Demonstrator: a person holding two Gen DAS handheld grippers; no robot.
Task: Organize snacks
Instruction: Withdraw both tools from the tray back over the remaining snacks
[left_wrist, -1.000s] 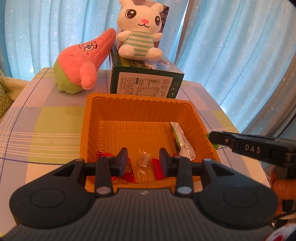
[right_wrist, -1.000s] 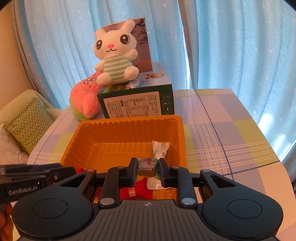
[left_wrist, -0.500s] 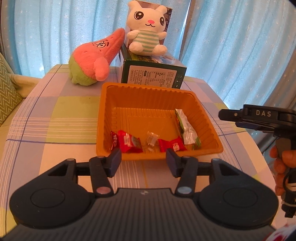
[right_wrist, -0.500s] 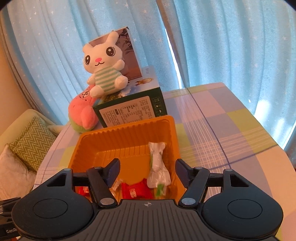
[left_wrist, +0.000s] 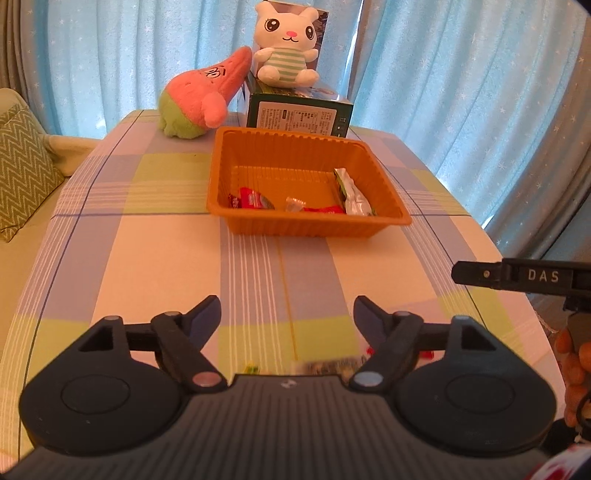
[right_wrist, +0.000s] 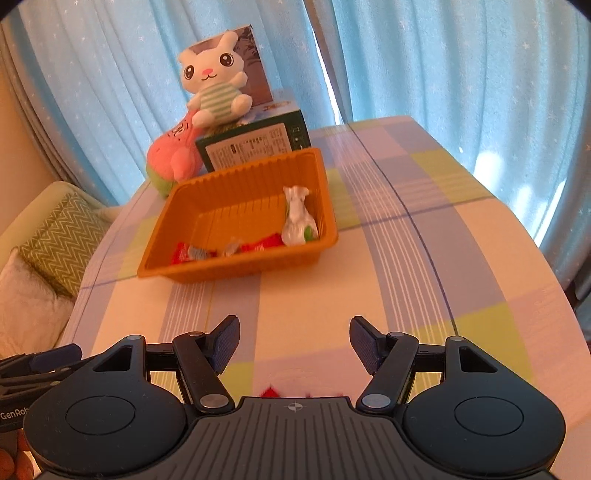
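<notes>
An orange tray (left_wrist: 391, 218) (right_wrist: 229, 271) sits mid-table and holds several wrapped snacks: red packets (left_wrist: 255, 202) (right_wrist: 266, 244), a clear candy (left_wrist: 294, 204) and a white-green wrapper (left_wrist: 354, 197) (right_wrist: 297, 221). My left gripper (left_wrist: 286, 315) hovers over the near table, its jaws opening with nothing between them. Blurred loose snacks (left_wrist: 328, 363) lie just under its body. My right gripper (right_wrist: 293, 338) is open and empty, well short of the tray; a red snack (right_wrist: 269, 391) peeks out below it.
A green box (left_wrist: 299, 118) (right_wrist: 255, 147) stands behind the tray with a white bunny plush (left_wrist: 286, 48) (right_wrist: 214, 92) on top and a pink star plush (left_wrist: 201, 101) (right_wrist: 173, 155) beside it. Blue curtains hang behind. A sofa with a zigzag cushion (left_wrist: 20, 166) is at left.
Both grippers drew back from the tray toward the near table. The right one let go of its green candy over the tray and opened. The left jaws spread wider.
</notes>
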